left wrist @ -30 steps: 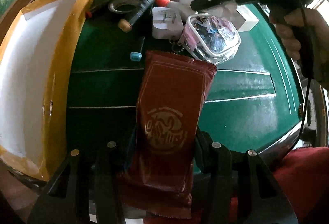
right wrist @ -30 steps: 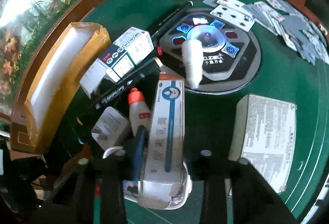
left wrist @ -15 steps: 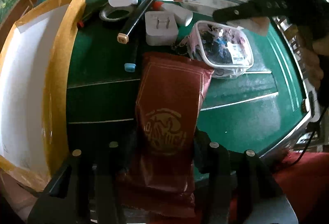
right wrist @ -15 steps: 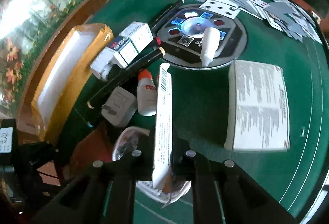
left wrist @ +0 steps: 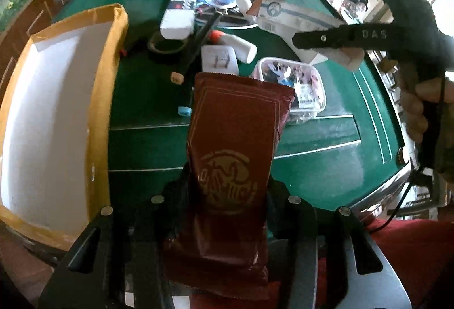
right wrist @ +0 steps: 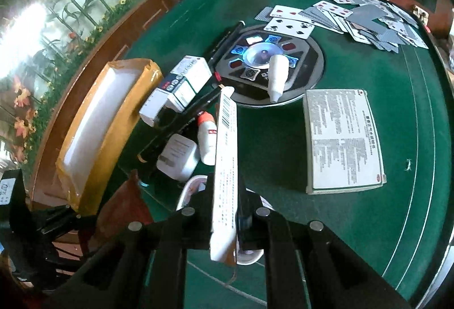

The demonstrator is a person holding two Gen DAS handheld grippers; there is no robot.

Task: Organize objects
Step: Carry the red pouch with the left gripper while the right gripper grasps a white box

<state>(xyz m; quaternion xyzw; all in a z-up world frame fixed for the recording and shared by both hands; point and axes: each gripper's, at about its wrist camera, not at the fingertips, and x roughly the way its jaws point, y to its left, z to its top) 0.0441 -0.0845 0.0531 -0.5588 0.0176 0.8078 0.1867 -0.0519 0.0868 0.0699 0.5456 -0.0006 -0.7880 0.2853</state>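
Note:
My left gripper (left wrist: 227,195) is shut on a dark red snack packet (left wrist: 235,138) with a gold emblem, held above the green table near its front edge. My right gripper (right wrist: 225,212) is shut on a long white carton (right wrist: 225,167), held on edge above the clutter; it also shows in the left wrist view (left wrist: 300,25). An open cardboard box with a white inside (left wrist: 51,110) stands at the left, also in the right wrist view (right wrist: 96,133).
On the green table (left wrist: 312,172) lie a clear plastic tub (left wrist: 295,84), a white charger (left wrist: 220,60), a glue bottle (right wrist: 207,138), black markers, a tape roll (left wrist: 166,43), a medicine box (right wrist: 178,90), a flat white box (right wrist: 343,138), playing cards (right wrist: 354,16) and a round console (right wrist: 266,59).
The right gripper has lifted the white carton off the pile and turned it on edge. The left gripper has held the red packet roughly in place, rising a little.

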